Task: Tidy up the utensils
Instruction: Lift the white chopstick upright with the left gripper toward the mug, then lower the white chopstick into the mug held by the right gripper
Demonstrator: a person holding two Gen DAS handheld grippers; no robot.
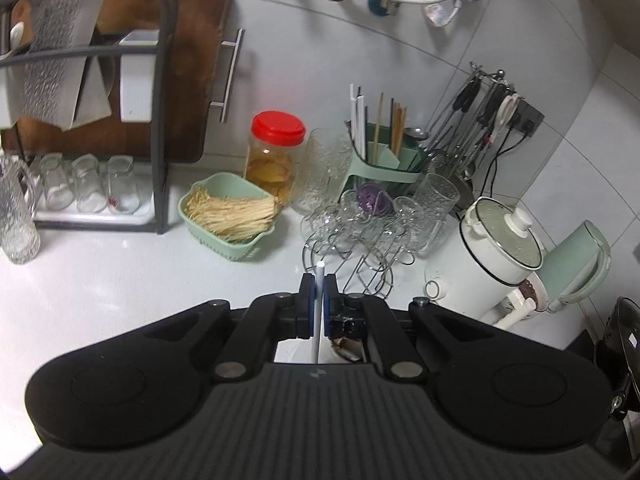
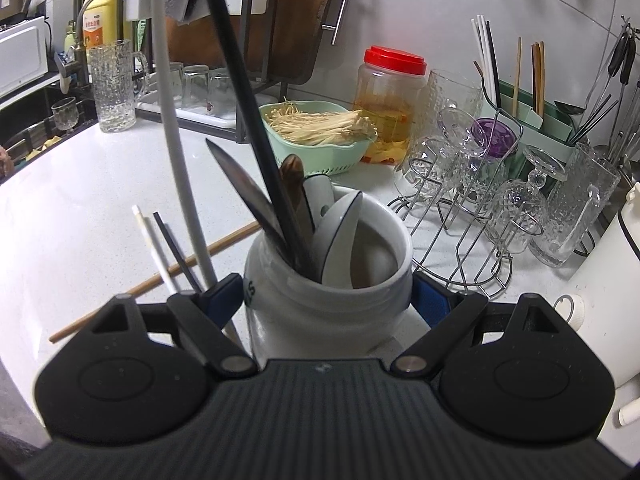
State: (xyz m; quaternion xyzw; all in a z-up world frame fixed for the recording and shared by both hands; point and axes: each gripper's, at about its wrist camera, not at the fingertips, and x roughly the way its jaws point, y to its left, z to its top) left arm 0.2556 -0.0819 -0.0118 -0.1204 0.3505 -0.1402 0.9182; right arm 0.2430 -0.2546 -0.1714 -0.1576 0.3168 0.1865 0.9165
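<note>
1. Left wrist view: the left hand-held gripper (image 1: 319, 284) is clamped on a white chopstick (image 1: 318, 312), held upright well above the table (image 1: 120, 272). We judge it light, stiff and smooth, so it could pivot or slide between the pads; a hold nearer mid-length would steady it. The green holder (image 1: 380, 168) at the wall, which already carries chopsticks, is the likely destination.

2. Right wrist view: the right hand-held gripper (image 2: 328, 300) has its jaws either side of a white crock (image 2: 332, 304); we cannot tell whether the pads press on it. The crock holds a spoon (image 2: 340, 236), a knife (image 2: 244, 188) and dark sticks. We judge it heavy, glazed and breakable, best gripped low on its belly. Loose chopsticks (image 2: 160, 248) lie on the table beside it.
</note>
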